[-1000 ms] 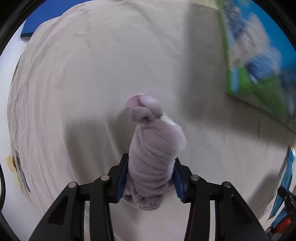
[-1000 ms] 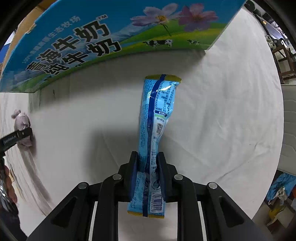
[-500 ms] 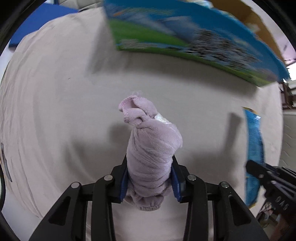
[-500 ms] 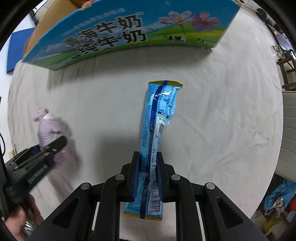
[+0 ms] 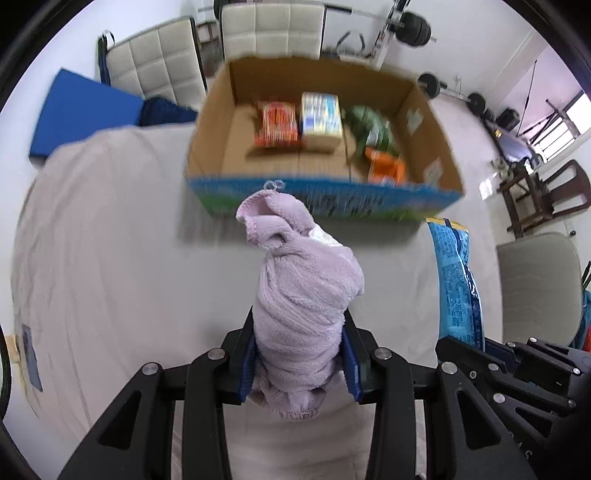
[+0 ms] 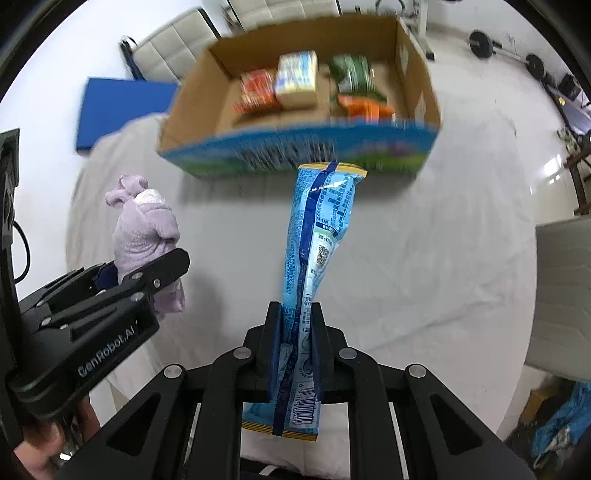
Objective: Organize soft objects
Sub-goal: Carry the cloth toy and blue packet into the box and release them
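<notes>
My left gripper [image 5: 301,360] is shut on a rolled lilac plush cloth [image 5: 304,291], held up above the white-sheeted table [image 5: 110,258]. In the right wrist view the same cloth [image 6: 142,230] and left gripper [image 6: 147,273] show at the left. My right gripper [image 6: 295,350] is shut on a long blue snack packet [image 6: 317,251], which also appears in the left wrist view as the blue packet [image 5: 456,280] at the right. Ahead stands an open cardboard box [image 5: 221,122] with a blue printed front [image 6: 295,151], holding several packets.
Inside the box lie an orange-red packet [image 5: 277,123], a pale blue-yellow pack [image 5: 319,116], a green item [image 5: 369,123] and an orange item [image 5: 386,166]. A blue mat [image 5: 85,110], padded chairs [image 5: 155,70] and gym weights [image 5: 415,26] lie beyond the table. A grey chair [image 5: 535,284] is at the right.
Both grippers have risen with their loads. The box, earlier seen only by its printed side, now shows its open top and contents. The two grippers have come closer side by side.
</notes>
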The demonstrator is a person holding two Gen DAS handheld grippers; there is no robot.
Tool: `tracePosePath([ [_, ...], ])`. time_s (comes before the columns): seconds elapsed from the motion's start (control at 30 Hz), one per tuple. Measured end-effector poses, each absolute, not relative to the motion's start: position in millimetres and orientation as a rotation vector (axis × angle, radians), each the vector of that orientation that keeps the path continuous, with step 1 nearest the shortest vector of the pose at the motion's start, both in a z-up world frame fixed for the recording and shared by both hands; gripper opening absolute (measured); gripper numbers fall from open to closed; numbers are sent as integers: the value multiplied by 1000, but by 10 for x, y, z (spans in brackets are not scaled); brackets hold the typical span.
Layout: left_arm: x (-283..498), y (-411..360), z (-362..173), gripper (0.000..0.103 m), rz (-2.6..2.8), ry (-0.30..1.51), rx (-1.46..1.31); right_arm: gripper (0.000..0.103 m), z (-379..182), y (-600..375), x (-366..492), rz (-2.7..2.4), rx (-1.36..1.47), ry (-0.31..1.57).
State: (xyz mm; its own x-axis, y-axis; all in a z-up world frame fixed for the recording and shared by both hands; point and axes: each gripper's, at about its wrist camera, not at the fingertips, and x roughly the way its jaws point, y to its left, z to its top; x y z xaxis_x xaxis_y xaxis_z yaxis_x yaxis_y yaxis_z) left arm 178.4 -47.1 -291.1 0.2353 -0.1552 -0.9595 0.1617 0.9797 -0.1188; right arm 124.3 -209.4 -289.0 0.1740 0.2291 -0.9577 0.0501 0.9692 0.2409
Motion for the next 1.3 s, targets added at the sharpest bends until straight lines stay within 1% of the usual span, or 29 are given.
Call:
tracePosePath([
  [0.17, 1951, -534, -2553, 35, -233, 1238, -4, 15, -2578, -2123, 1399, 163, 263, 1323],
  [0.27, 2071, -501, -2436, 35, -233, 1205, 6, 15, -2417, -2115, 1568, 174, 258, 1287],
  [0.4, 2332, -515, -2354, 35, -233, 1192, 11, 15, -2329, -2117, 1868, 181, 254, 1260],
  [0.53, 2723, -521, -2384, 35, -245, 1210, -19, 15, -2330, -2135, 2284, 183, 260, 1254],
  [0.7, 3253, -550, -2615, 35, -262, 1286, -19, 15, -2497, -2190, 2833, 143, 254, 1276],
  [0.93, 3822, -528, -3235, 35, -233, 1426, -22, 15, -3118, -2289, 3508, 70, 285, 1373],
  [1.17, 4009, -609, -3728, 35, -220, 1512, 3, 15, -3632, -2272, 3794, 49, 290, 1447],
  [1.3, 4043, -638, -3863, 36, -220, 1534, 11, 15, -3782, -2244, 3829, 48, 275, 1471],
])
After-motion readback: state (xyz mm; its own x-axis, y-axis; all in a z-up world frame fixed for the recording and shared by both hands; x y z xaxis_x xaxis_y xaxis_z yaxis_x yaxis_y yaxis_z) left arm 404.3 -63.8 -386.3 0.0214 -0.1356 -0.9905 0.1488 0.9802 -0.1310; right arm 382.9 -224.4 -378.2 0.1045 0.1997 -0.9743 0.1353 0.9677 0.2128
